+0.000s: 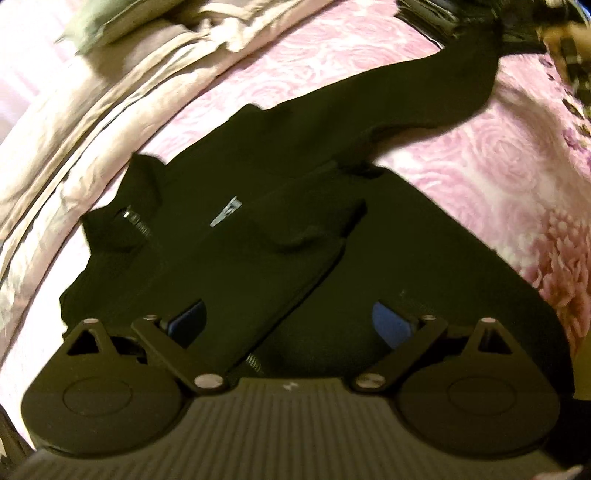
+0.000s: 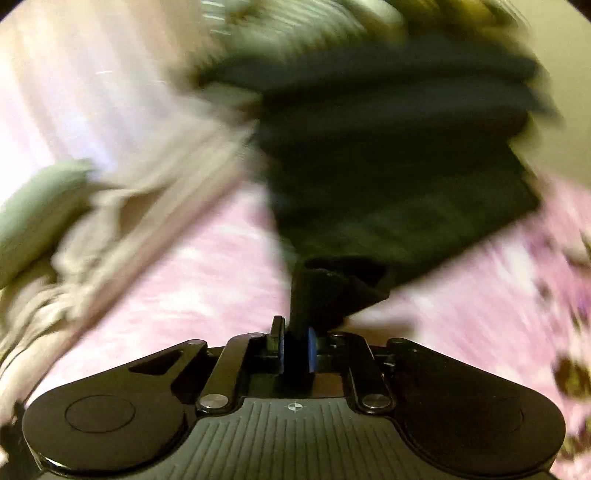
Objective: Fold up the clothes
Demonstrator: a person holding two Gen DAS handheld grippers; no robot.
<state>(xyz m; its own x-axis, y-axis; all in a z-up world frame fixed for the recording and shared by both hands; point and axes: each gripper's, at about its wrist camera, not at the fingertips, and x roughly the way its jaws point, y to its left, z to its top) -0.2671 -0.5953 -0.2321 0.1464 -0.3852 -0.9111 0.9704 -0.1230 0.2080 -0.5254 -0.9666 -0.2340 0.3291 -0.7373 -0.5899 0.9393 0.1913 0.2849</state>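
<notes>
A black zip-up top (image 1: 280, 206) lies on a pink rose-patterned bedspread (image 1: 480, 162). One sleeve lies folded across its body, the other sleeve (image 1: 424, 99) stretches toward the far right. My left gripper (image 1: 291, 317) hovers open just above the garment, its blue pads (image 1: 391, 321) wide apart and empty. In the blurred right wrist view, my right gripper (image 2: 295, 347) is shut on the cuff of the black sleeve (image 2: 325, 295), and the black cloth (image 2: 399, 166) hangs lifted ahead of it.
Crumpled beige bedding (image 1: 122, 110) and a green pillow (image 1: 96, 26) lie along the bed's far left. Dark striped clothes (image 1: 461, 18) lie at the far right. Beige bedding (image 2: 122, 221) and the pillow (image 2: 40, 206) also show in the right wrist view.
</notes>
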